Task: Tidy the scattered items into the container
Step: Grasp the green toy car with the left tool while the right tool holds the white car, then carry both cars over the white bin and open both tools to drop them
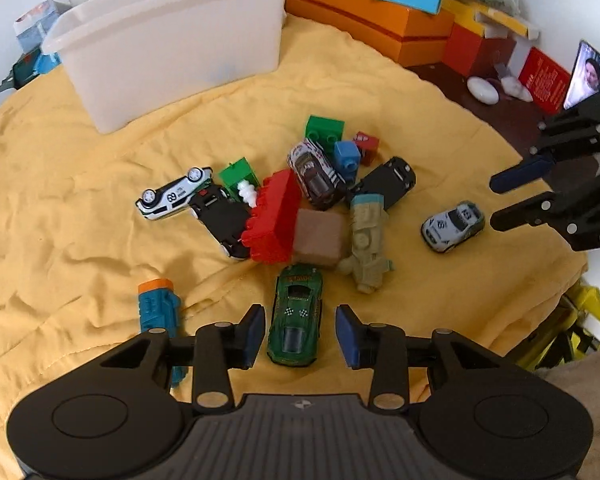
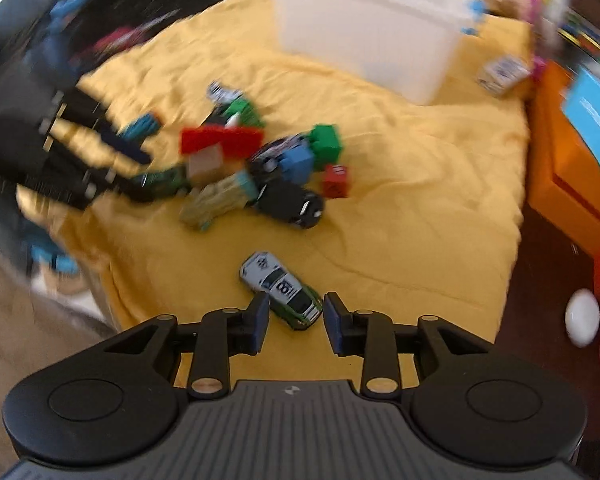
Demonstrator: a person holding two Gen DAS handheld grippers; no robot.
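My left gripper (image 1: 301,334) points down at the yellow cloth (image 1: 100,200), jaws open. A green toy car (image 1: 298,316) lies on the cloth between the pads, with a small gap on each side. In the blurred right wrist view the left gripper (image 2: 140,178) shows at the left, straddling that green car (image 2: 162,180). My right gripper (image 2: 296,320) is open over a white and green toy car (image 2: 284,290), whose nose lies just at the fingertips. From the left wrist view the right gripper (image 1: 496,202) stands beside this white car (image 1: 454,226). The white bin (image 1: 172,40) stands at the back.
A pile of toys lies mid-cloth: a red brick (image 1: 276,216), a brown block (image 1: 320,236), green bricks, a blue brick (image 1: 346,156), several toy cars and a beige figure (image 1: 366,236). A blue and orange toy (image 1: 158,308) lies left. Orange boxes (image 1: 380,28) line the back.
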